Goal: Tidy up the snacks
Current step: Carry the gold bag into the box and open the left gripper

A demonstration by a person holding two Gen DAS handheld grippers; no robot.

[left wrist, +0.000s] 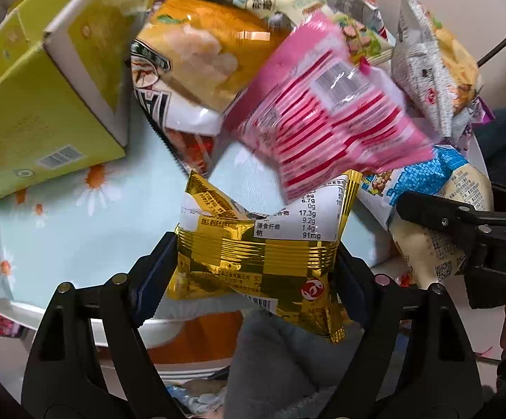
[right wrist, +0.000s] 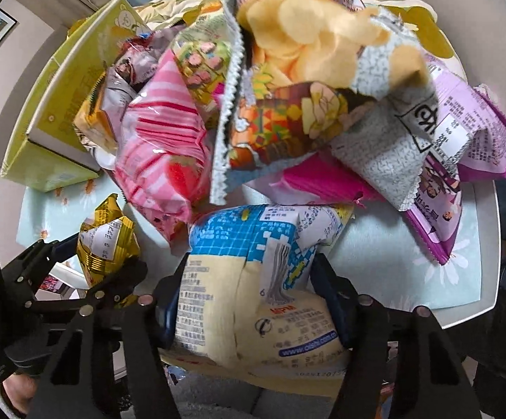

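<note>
A gold packet point(left wrist: 260, 255) is clamped between the fingers point(left wrist: 155, 272) of the left gripper point(left wrist: 256, 279) near the front edge of the round tabletop point(left wrist: 60, 244), which is covered by a pale blue daisy-print cloth. A blue-and-cream bag point(right wrist: 253, 296) is gripped between the fingers point(right wrist: 333, 300) of the right gripper point(right wrist: 253, 307), at the near side of the heap of snacks. The left wrist view alone shows the barcode side of the pink striped bag point(left wrist: 326, 111), the orange bag point(left wrist: 200, 56) behind it, and the yellow-green box point(left wrist: 43, 104) lying at the left with its lid raised. The right wrist view alone shows the chip bag point(right wrist: 323, 80) topping the pile, the purple bag point(right wrist: 462, 174) at the right, and a magenta packet point(right wrist: 316, 181) beneath. Each gripper is seen from the side in the other's view.
</note>
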